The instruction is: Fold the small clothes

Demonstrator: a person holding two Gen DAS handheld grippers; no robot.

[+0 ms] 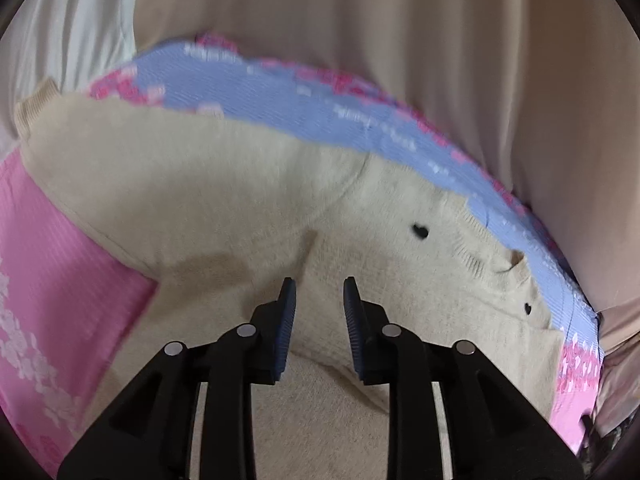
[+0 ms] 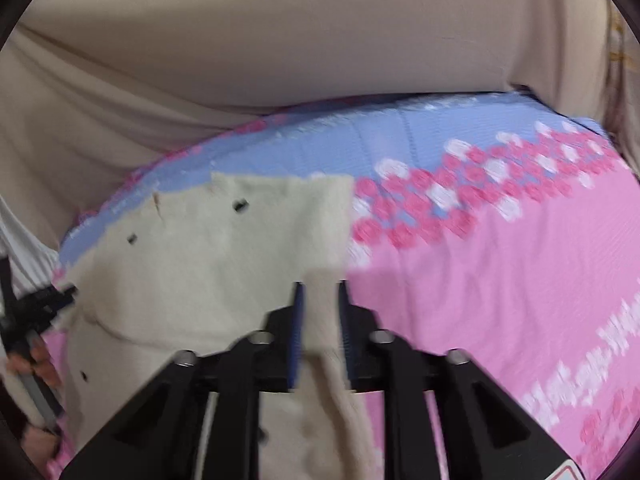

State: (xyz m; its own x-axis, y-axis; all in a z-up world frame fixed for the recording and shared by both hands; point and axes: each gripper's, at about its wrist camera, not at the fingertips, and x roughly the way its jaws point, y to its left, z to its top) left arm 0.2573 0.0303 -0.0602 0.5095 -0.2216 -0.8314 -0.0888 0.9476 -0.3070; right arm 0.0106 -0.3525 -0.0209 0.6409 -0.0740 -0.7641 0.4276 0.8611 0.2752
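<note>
A small beige knit cardigan (image 1: pixel 224 200) with small black buttons (image 1: pixel 420 232) lies spread on a pink and blue flowered mat (image 1: pixel 280 92). One sleeve stretches to the far left. My left gripper (image 1: pixel 319 286) hovers over the cardigan's middle, jaws apart with nothing between them. In the right wrist view the cardigan (image 2: pixel 224 264) lies at the left of the mat (image 2: pixel 500 260). My right gripper (image 2: pixel 320 288) stands over its right edge, jaws apart with a strip of beige fabric between them; the view is blurred. The left gripper (image 2: pixel 52 300) shows at the far left.
Beige draped cloth (image 2: pixel 280 40) rises behind the mat's far edge in both views. A white cloth (image 1: pixel 72 40) hangs at the upper left of the left wrist view. The mat's pink part with white print (image 2: pixel 580 380) extends to the right.
</note>
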